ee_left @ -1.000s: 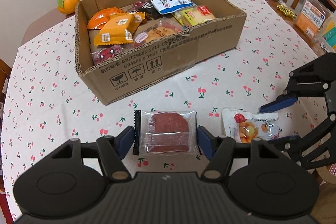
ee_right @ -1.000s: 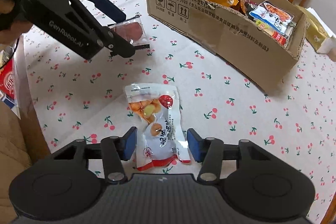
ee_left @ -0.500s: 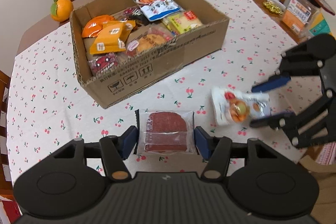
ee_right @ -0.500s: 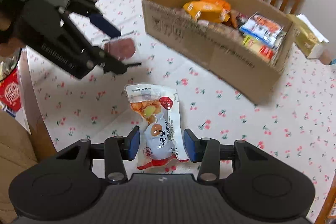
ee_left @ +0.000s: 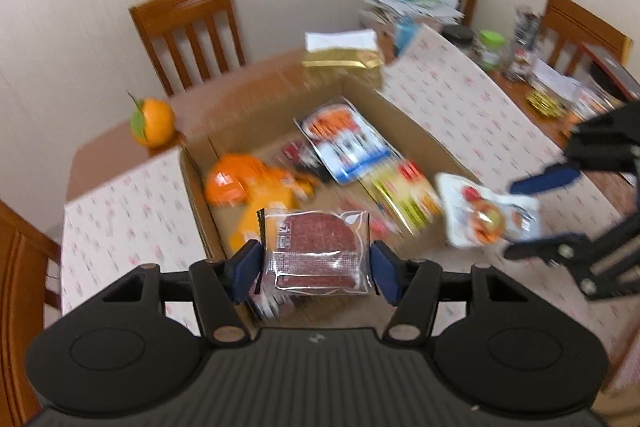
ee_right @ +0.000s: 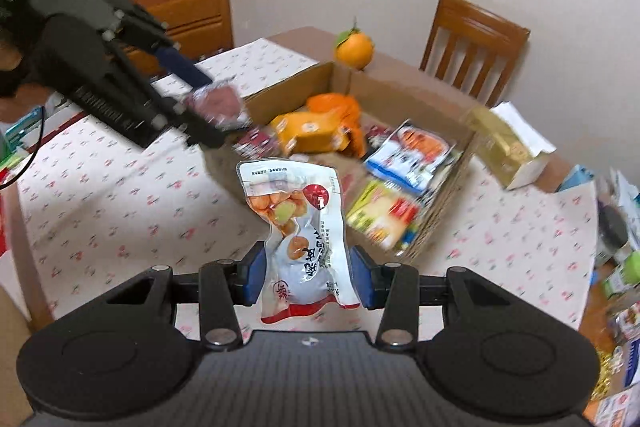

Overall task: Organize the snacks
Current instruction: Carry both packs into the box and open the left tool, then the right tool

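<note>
My left gripper (ee_left: 316, 267) is shut on a clear packet of dark red slices (ee_left: 318, 251) and holds it in the air above the near-left corner of the cardboard box (ee_left: 200, 195). My right gripper (ee_right: 306, 277) is shut on a white pouch with orange fruit (ee_right: 298, 227), lifted near the box's front wall; that pouch also shows in the left wrist view (ee_left: 486, 215). The box (ee_right: 288, 93) holds several snack packets, orange (ee_right: 320, 125), blue-white (ee_right: 412, 155) and yellow-red (ee_right: 380, 215). The left gripper with its packet (ee_right: 218, 103) shows in the right wrist view.
The table carries a cherry-print cloth (ee_right: 100, 195). An orange (ee_left: 152, 121) sits behind the box. A gold tissue box (ee_left: 342, 57) stands at the far side. Jars and clutter (ee_left: 520, 47) crowd the right end. Wooden chairs (ee_left: 188, 27) surround the table.
Both grippers have lifted their packets off the table and carried them up and toward the box. The views are blurred by motion.
</note>
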